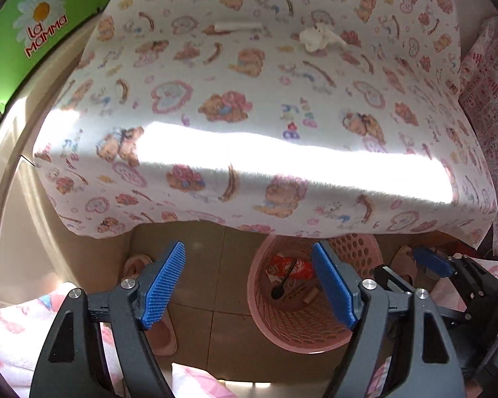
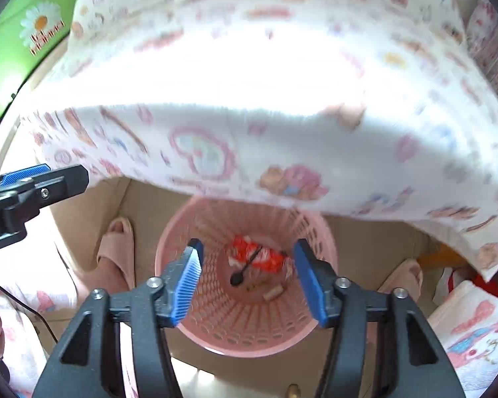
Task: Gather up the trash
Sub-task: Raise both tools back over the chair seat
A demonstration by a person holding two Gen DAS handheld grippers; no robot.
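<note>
Trash lies in two places: inside the pink basket (image 2: 245, 335) on the floor, and on the worktop (image 1: 249, 126) above it. At the bottom of the basket sit a red and white wrapper (image 2: 259, 257), a black spoon (image 2: 244, 270) lying across it, and a small tan cylinder (image 2: 273, 292) beside them. The left gripper (image 1: 249, 285) hangs over the floor at the basket's left rim, its blue pads wide apart with nothing between them. The right gripper (image 2: 247, 282) points down straight over the basket's mouth, jaws likewise spread and holding nothing. On the worktop, covered with a cloth printed with bears and hearts, a crumpled white tissue (image 1: 317, 38) and a thin white stick-like piece (image 1: 239, 26) lie near the far edge, well apart from both grippers. A band of bright sunlight crosses the cloth's front edge. Pink slippers (image 2: 116, 252) stand on the tiled floor on either side of the basket. A green board with a daisy (image 1: 40, 10) stands to the far left of the worktop.
</note>
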